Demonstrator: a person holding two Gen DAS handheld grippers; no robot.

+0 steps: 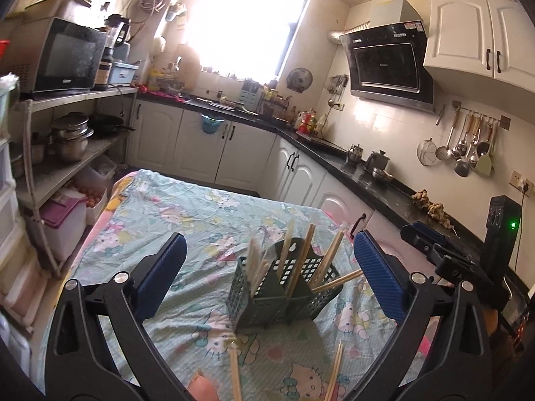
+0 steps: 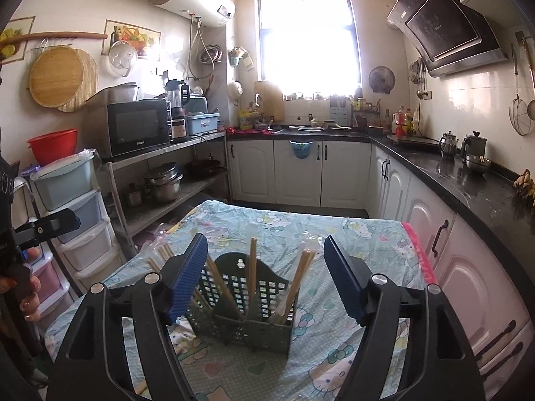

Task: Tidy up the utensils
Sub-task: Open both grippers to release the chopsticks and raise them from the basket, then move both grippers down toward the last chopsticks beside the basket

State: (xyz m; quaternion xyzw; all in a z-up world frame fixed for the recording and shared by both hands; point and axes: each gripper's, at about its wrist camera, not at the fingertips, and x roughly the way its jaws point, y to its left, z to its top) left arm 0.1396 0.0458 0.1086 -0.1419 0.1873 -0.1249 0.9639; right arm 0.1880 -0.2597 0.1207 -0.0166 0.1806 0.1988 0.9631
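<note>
Two tools face the green slotted caddy (image 2: pixel 249 304), which stands upright on the cloth-covered worktop (image 1: pixel 174 210) so its compartments keep chopsticks (image 2: pixel 252 269) vertical and sorted. The left tool (image 1: pixel 267 277) is spread wide and grips nothing. The right tool (image 2: pixel 265 277) is likewise spread and empty. Loose chopsticks (image 1: pixel 334 371) lie nearer the left tool's camera, probably awaiting sorting.

A home kitchen: range hood (image 1: pixel 388 63), microwave (image 2: pixel 138 127), hanging ladles (image 1: pixel 468 147).
</note>
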